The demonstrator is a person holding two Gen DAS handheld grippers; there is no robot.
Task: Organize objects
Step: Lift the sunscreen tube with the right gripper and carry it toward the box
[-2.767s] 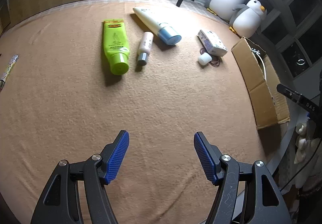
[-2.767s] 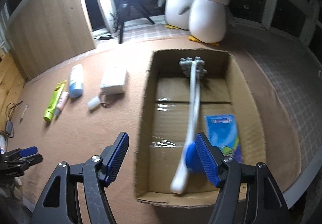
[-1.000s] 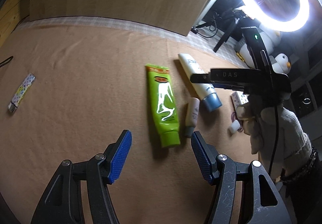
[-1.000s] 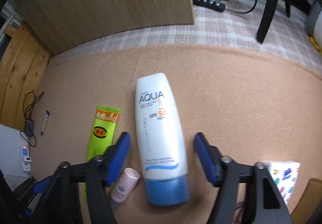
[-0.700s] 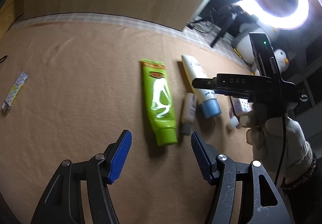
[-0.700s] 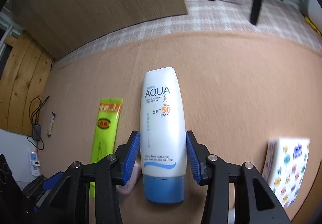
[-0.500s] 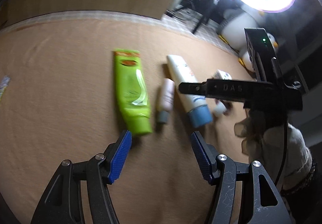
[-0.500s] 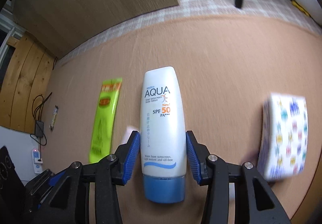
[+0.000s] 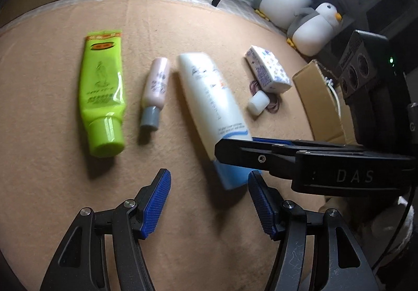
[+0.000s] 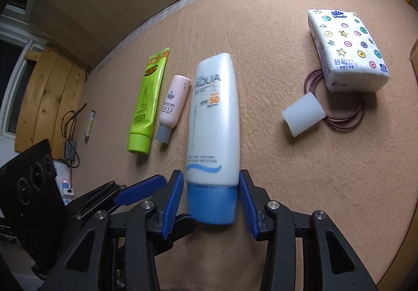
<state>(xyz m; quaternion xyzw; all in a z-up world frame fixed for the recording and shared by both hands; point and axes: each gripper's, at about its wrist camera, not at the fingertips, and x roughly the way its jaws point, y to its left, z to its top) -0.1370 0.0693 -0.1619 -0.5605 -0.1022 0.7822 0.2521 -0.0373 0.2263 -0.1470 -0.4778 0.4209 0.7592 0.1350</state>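
White sunscreen tube (image 10: pixel 213 118) clamped in right gripper (image 10: pixel 209 201), just closing; left gripper (image 9: pixel 209 203) apart, empty; green tube (image 9: pixel 103 92), pink bottle (image 9: pixel 156 89), tissue pack (image 10: pixel 347 50) remain on surface (image 10: pixel 300 186).

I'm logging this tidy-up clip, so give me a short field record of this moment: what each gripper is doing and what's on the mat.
right gripper: jaws just closing, pads at the sunscreen bottle near its blue cap
left gripper: open, empty
lying on mat: green tube, pink bottle, tissue pack, white cap, hair ties
cardboard box: at mat's edge
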